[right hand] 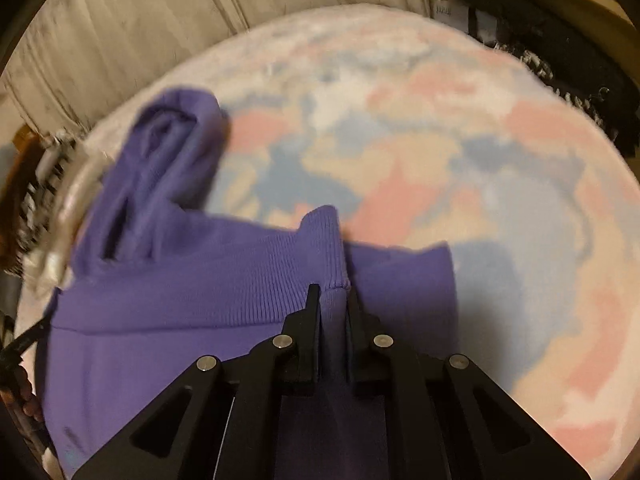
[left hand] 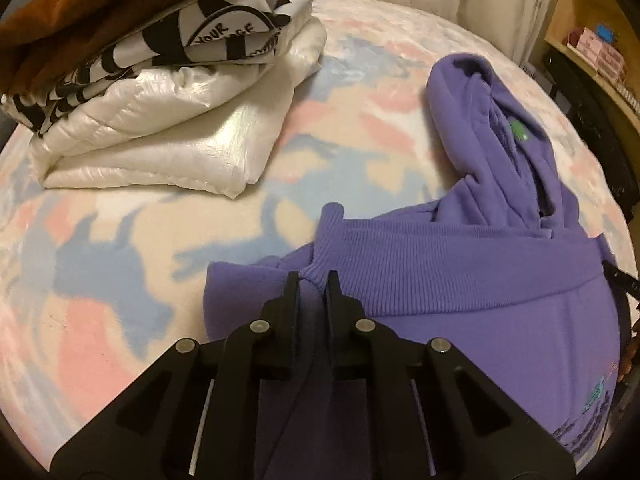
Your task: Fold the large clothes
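Two grippers pinch the same purple hoodie (left hand: 460, 280), which lies on our pastel pink, blue and cream blanket (left hand: 120, 280). Our left gripper (left hand: 313, 280) has its jaws closed tight on the left end of the ribbed hem band; our right gripper (right hand: 332, 292) is clamped on the band's right end. The hood points away from us toward the pale headboard (right hand: 120, 40). Beyond the left gripper we see a stack of folded clothes (left hand: 160, 92), apart from the hoodie.
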Motion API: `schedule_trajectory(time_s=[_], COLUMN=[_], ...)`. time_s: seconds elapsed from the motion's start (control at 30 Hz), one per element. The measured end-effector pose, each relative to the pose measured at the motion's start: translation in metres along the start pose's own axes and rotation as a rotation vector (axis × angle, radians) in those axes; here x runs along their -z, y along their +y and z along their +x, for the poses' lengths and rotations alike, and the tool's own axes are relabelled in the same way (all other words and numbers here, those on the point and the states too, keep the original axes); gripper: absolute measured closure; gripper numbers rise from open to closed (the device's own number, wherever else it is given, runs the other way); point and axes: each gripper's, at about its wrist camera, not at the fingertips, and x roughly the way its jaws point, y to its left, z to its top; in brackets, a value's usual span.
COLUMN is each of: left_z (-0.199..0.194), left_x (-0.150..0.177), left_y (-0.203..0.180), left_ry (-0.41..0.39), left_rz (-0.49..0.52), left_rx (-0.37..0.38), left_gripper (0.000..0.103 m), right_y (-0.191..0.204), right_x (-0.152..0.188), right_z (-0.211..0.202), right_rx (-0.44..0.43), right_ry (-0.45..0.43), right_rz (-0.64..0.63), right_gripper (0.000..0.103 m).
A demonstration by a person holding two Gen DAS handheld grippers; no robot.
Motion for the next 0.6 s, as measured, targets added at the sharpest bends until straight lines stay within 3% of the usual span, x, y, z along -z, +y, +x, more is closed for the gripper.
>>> schedule_trajectory(time_s=[0.1, 0.17, 0.23, 0.4, 0.5, 0.6], left_z=[-0.009, -0.021, -0.040, -0.085, -0.081, -0.060], left_x=[-0.003, -0.003, -0.001, 0.015, 0.025, 0.028], left_y=[0.003, 0.003, 0.001, -0.014, -0.034, -0.044], left_ry=[0.000, -0.011, -0.048, -0.154, -0.141, -0.130], left_rz=[-0.010, -0.002, 0.009, 0.048, 0.095, 0.100], left_rx=[0.019, 0.003, -0.028, -0.040, -0.040, -0.089], left_gripper=[0.091, 0.089, 0.089, 0.089, 0.089, 0.093], right_y=[0.005, 0.007, 0.013, 0.055, 0.100, 0.141], right_x=[-0.004, -0.003, -0.001, 0.013, 0.025, 0.041], right_z=[-0.010, -0.027, -0.053, -0.093, -0.081, -0.063], right_rx=[0.008, 0.007, 0.009, -0.038, -0.095, -0.072], right_ry=[0.009, -0.017, -0.068, -0.120, -0.067, -0.055], right_rz=[-0.021, -0.023, -0.026, -0.125, -0.212, -0.305], right_gripper=[0.084, 0.063, 0.055, 0.054, 0.054, 0.054])
